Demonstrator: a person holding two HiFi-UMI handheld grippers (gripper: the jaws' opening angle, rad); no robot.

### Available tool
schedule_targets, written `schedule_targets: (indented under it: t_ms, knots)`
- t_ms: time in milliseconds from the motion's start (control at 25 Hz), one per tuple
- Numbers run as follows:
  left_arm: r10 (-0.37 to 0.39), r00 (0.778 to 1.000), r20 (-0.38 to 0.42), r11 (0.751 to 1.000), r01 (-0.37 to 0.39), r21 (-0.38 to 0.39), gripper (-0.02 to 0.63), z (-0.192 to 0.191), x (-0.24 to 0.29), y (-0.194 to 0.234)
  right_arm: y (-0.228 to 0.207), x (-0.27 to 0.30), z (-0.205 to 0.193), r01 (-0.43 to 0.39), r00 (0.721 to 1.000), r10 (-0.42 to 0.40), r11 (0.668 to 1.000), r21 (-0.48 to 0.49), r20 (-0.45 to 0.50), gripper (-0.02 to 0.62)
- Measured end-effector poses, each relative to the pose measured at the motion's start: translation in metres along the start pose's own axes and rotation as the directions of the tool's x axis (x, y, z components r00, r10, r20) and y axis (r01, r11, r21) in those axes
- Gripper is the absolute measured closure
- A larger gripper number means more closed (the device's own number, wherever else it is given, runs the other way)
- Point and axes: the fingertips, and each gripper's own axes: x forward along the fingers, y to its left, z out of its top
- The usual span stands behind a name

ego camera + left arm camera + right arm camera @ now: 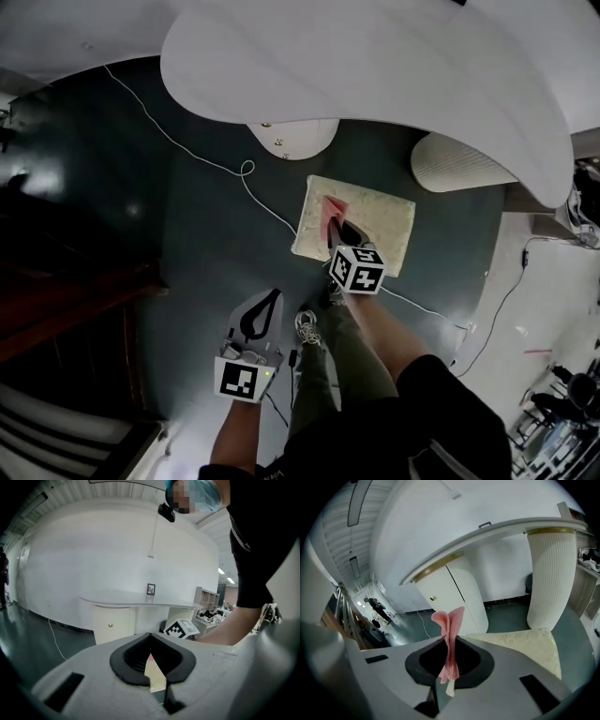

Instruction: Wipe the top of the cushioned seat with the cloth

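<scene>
Cloth: pink cloth, ribbed weave, folded into a narrow upright strip; its top flares out above the claw tips and a short end hangs below them.
Cloth position: over the left part of the cushioned seat as the head view shows it; I cannot tell whether it touches the top.
Right claw: clenched on the cloth, which is pinched flat between the two jaws.
Right claw position: above the seat's near-left corner, with its marker cube just at the seat's near edge.
Left claw: closed tip to tip with nothing gripped; only a thin wedge of the seat shows through behind the tips.
Left claw position: held off to the person's left, over bare floor and well apart from the seat.
Seat: rectangular pad, cream with a faint mottled pattern, lying flat on the floor.
Surface: a white curved surface overhangs the far side of the seat.
Supports: a white ribbed pedestal stands just beyond the seat's right end; a rounded white cabinet with a small knob stands beyond its left end.
Floor: dark green and glossy; a thin white cable loops across it and passes the seat's left edge.
Person: legs and a pale shoe between the two claws.
Room: white curved walls, a ribbed ceiling with strip lights, and a figure far down the corridor.
</scene>
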Motion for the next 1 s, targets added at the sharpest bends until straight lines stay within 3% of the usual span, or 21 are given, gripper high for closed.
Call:
schedule_targets:
  t_ms: [280, 560, 720, 1000]
  knots:
    - [0.125, 0.991, -0.049, 0.989, -0.129, -0.076, 0.589, -0.034, -0.007, 0.025, -0.012, 0.088, -0.02, 0.011, 0.996, -0.014, 0.999, -0.041, -0.091, 0.569]
    - [0.183, 0.979, -0.088, 0.975, -0.192, -0.111, 0.589, -0.062, -0.016, 0.045, -0.019, 0.152, -0.037, 0.051, 0.983, -0.06, 0.997, -0.053, -0.171, 0.569]
    - [0.173, 0.98, -0.098, 0.977, -0.184, -0.106, 0.589, -0.066, -0.013, 0.046, -0.035, 0.165, -0.052, 0.108, 0.969, -0.109, 0.994, -0.018, -0.224, 0.569]
    - [0.092, 0.989, -0.113, 0.991, -0.102, -0.084, 0.589, -0.069, 0.006, 0.026, -0.085, 0.145, -0.054, 0.163, 0.953, -0.171, 0.985, -0.054, -0.248, 0.569]
